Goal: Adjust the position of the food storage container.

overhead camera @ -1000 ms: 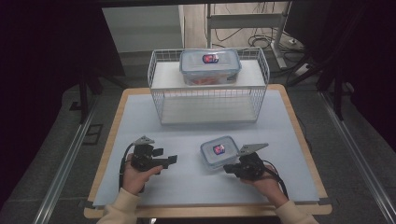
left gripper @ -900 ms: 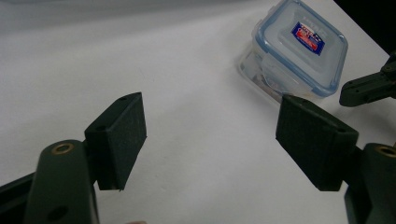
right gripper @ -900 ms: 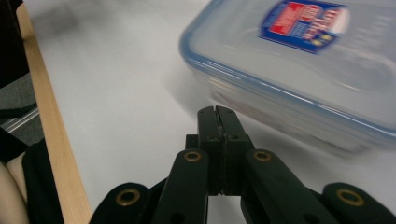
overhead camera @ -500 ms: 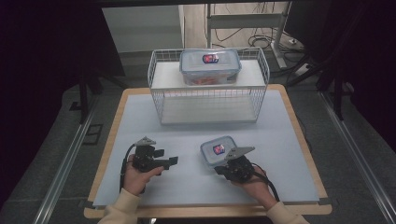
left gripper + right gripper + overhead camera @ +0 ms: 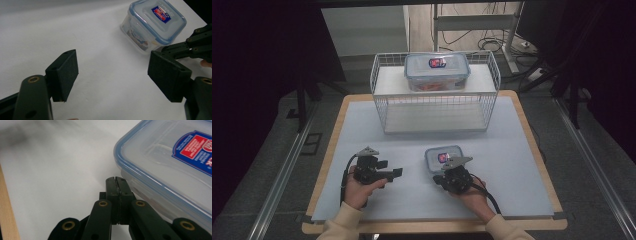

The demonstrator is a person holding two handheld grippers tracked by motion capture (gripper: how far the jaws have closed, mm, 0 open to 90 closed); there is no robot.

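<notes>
A small clear container with a blue-rimmed lid and a red-and-blue label sits on the white mat at front centre. My right gripper is shut with nothing in it. Its tips lie low beside the container's near wall, just under the lid rim; whether they touch it I cannot tell. My left gripper rests to the left, pointing right toward the container, jaws open and empty. A larger container of the same kind stands on top of the white wire basket.
The wire basket spans the back of the mat, with a bare shelf under its top. The wooden table edge runs close by my right gripper. Dark floor, rails and cables surround the table.
My right gripper has slid left along the near side of the small container and stayed shut. The left gripper and both containers have kept their places.
</notes>
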